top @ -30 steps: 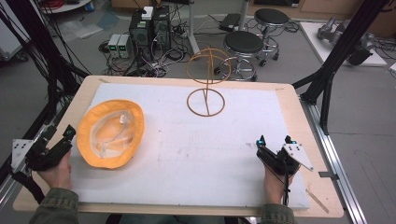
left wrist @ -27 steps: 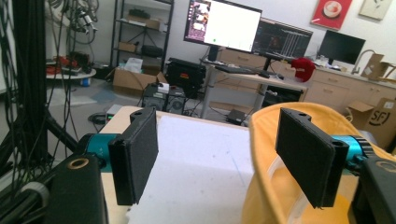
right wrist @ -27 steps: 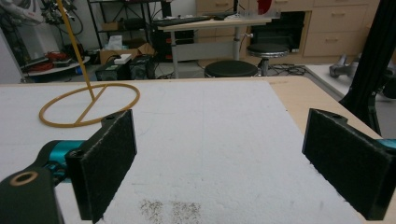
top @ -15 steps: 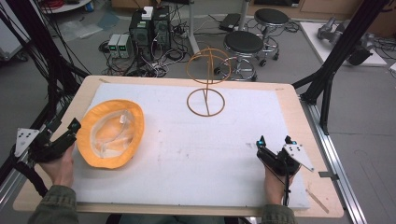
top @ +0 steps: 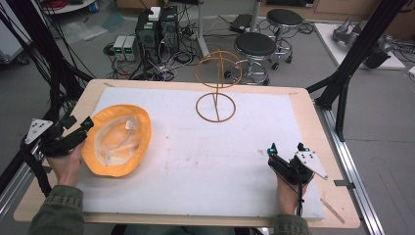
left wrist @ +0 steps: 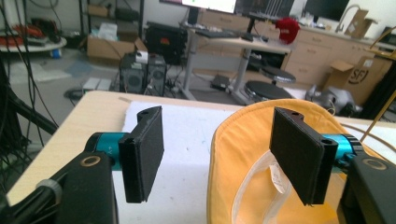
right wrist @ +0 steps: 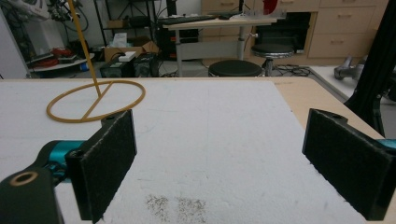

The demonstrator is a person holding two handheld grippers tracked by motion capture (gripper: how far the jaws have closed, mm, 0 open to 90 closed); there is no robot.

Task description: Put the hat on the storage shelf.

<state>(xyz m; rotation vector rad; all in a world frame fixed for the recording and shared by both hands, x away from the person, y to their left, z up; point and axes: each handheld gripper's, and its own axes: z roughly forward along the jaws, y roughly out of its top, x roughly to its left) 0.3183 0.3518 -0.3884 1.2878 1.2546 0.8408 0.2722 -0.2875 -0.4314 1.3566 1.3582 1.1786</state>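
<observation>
White mat [top: 195, 161] covers the wooden desk [top: 313, 127]; stools [top: 254, 46] and computers [top: 156, 29] behind. Left gripper [top: 78, 128] closing slightly around the hat [top: 117, 139] rim, fingers apart; right gripper [top: 285, 148] fingers apart.

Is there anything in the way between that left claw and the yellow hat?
Nothing visible. The left gripper is at the hat, by its near rim, jaws open and just closing a little, with the rim coming in between them, pads not pressing. Between them lies bare white mat.
</observation>
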